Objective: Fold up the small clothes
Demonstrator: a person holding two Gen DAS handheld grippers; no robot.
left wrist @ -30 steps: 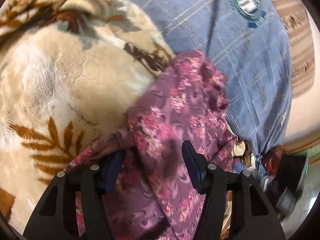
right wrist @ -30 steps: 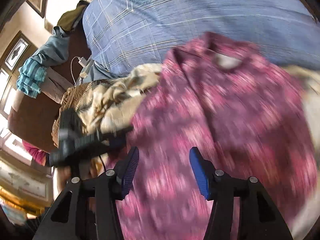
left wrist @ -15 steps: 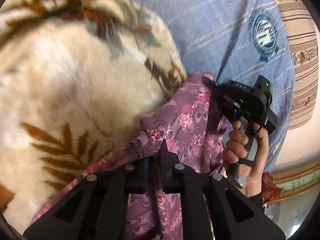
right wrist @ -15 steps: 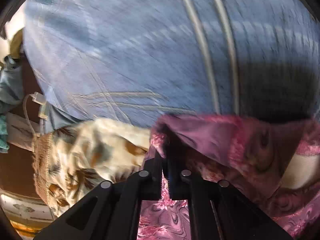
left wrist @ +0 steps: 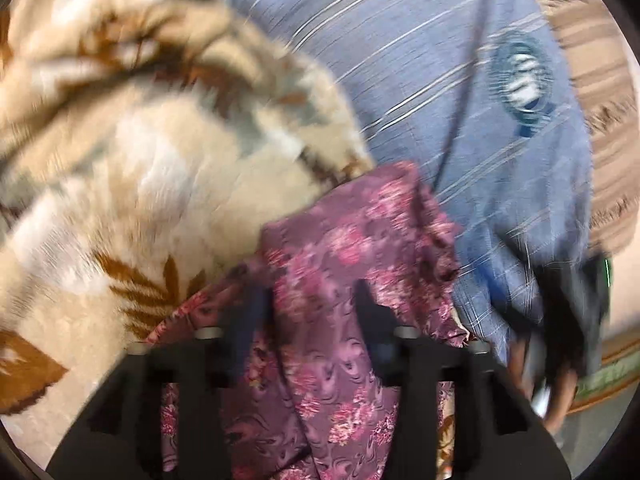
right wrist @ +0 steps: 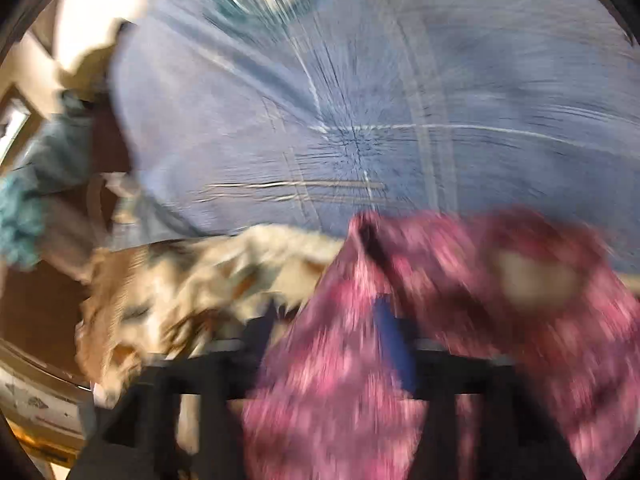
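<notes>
Closest in, the left gripper (left wrist: 310,304) stands with its fingers spread apart, the purple floral garment (left wrist: 352,264) lying loose between and beyond them. The right gripper (right wrist: 328,328) is likewise parted, its blue pad (right wrist: 390,332) showing through a fold of that garment (right wrist: 400,360), though blur hides any contact. The garment lies where the furry leaf-print blanket (left wrist: 140,168) meets the blue plaid bedsheet (left wrist: 440,80). Farther right, the sheet's edge drops toward a striped brown fabric (left wrist: 600,120).

Garment (left wrist: 352,264) on sheet (left wrist: 460,100); blanket (left wrist: 160,160) left, touching garment.
</notes>
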